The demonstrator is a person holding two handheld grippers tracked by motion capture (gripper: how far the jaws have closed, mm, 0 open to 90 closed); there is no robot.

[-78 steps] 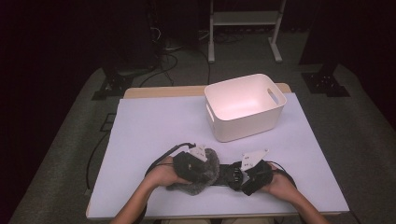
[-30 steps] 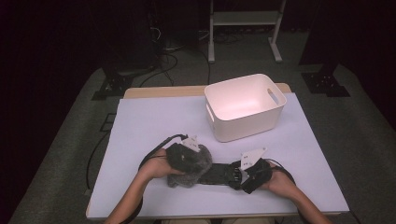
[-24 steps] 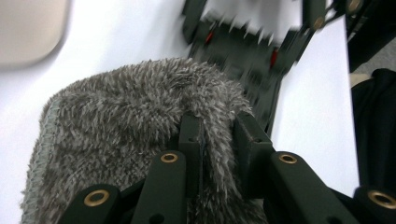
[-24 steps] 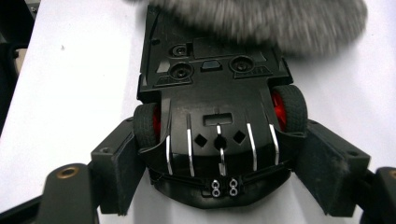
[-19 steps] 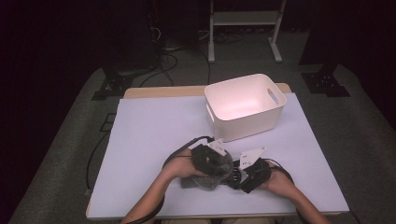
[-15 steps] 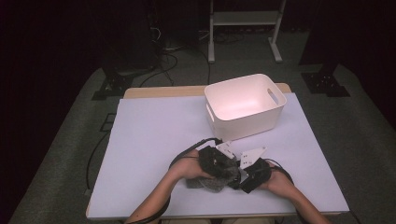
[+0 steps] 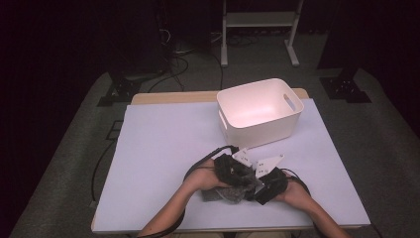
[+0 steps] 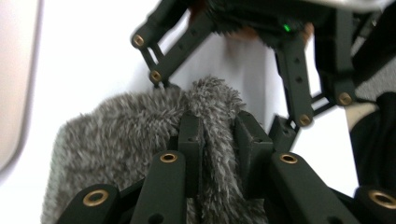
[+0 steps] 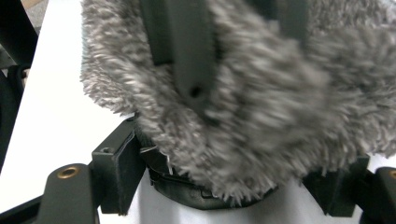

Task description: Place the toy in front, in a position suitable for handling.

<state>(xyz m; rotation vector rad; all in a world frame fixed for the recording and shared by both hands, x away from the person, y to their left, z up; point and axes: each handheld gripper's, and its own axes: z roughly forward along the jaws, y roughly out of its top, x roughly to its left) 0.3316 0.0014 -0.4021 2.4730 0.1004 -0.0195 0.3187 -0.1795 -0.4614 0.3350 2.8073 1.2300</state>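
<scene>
**Both tools meet over a grey furry cloth near the counter's front edge**

Left tool [image 8: 217, 140] has its jaws pinched tight on a fold of the grey furry cloth [image 8: 116, 140], the fluffy pile bulging up between and around the two black jaws in the left gripper view. Right tool [image 9: 233, 182] stands with its jaws spread wide, one at each side of the cloth's hanging edge (whether they press on the fabric I cannot tell), and a black flat-looking part sits low between them under the fur.

From the high view, the left tool [image 7: 236, 171] and the right tool [image 7: 265, 183] are just beside each other, with the cloth [image 7: 233, 192] bunched beneath and between them on the counter [image 7: 163, 148], which is covered in white. Each tool is held in a hand, forearms coming in from the near edge. A white bin [image 7: 260, 111] with cut-out handles stands farther back on the counter, apart from the cloth.
</scene>
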